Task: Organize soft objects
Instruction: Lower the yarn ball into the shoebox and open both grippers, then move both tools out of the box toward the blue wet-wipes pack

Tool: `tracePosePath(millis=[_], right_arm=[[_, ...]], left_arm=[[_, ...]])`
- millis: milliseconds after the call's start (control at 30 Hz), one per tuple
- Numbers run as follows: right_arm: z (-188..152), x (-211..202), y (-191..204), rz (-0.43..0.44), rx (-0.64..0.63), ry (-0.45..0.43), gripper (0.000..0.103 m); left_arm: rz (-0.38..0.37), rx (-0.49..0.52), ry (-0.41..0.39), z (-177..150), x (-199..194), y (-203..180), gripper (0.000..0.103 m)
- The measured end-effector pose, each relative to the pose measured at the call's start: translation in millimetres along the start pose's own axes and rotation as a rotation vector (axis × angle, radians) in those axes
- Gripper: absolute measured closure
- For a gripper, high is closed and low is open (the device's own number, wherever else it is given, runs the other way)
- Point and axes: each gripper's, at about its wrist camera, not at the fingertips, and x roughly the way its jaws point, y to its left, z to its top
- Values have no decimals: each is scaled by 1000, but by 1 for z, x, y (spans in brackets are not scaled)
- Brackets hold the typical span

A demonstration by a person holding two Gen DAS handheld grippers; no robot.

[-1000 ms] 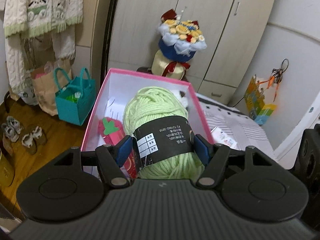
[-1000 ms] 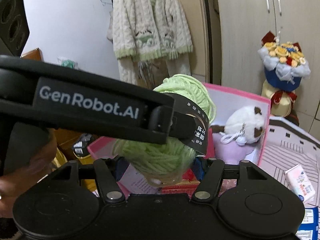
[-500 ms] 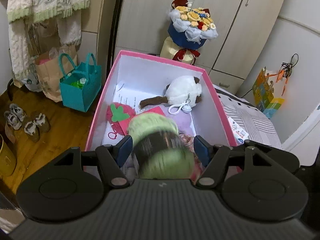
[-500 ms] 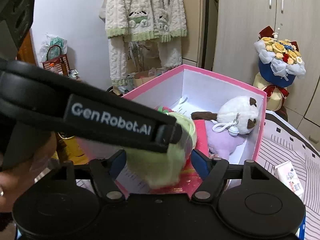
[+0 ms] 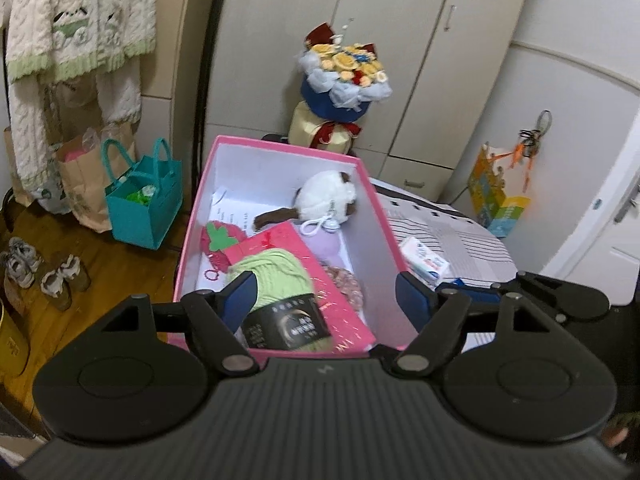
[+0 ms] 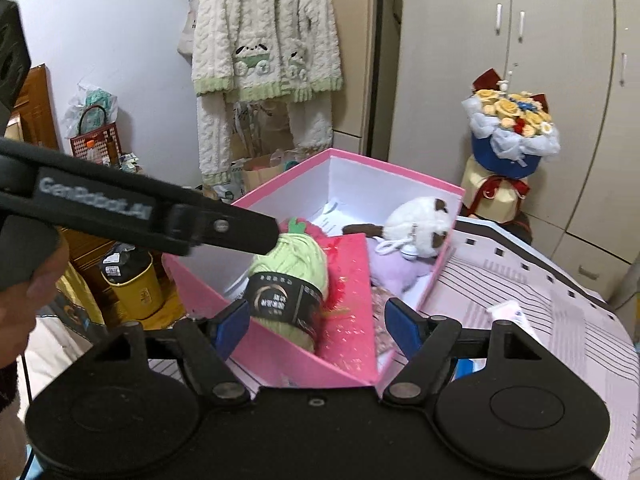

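Pale green yarn skein with black paper band [image 5: 280, 292] lies released in the near end of the pink cardboard box [image 5: 280, 145], on a pink flat packet [image 5: 320, 280]. Left gripper [image 5: 326, 294] open, empty. Right gripper [image 6: 316, 326] spread, empty. Right view alone shows the left tool's side; its tip probably hovers near the yarn.

Both tongs are matte black plastic: a ribbed grey-black housing, two round embossed discs, and triangular link arms pinned with silver rivets. The left tongs [image 5: 326, 294] and right tongs [image 6: 314, 320] carry blue fingertip pads [image 5: 240, 296]. In the right wrist view, the left tongs' side bears white "GenRobot.AI" lettering, gripped by a bare-skinned hand [image 6: 28, 280].
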Motion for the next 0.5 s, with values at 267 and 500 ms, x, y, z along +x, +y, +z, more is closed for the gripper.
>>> tracePosePath(millis=[267, 500], right_arm=[[-22, -49, -41, 12, 67, -26, 20], [-54, -92, -110, -61, 209, -99, 20]], left_arm=[[-82, 67, -23, -8, -22, -32, 27], [-136, 151, 5, -16, -9, -80, 27]])
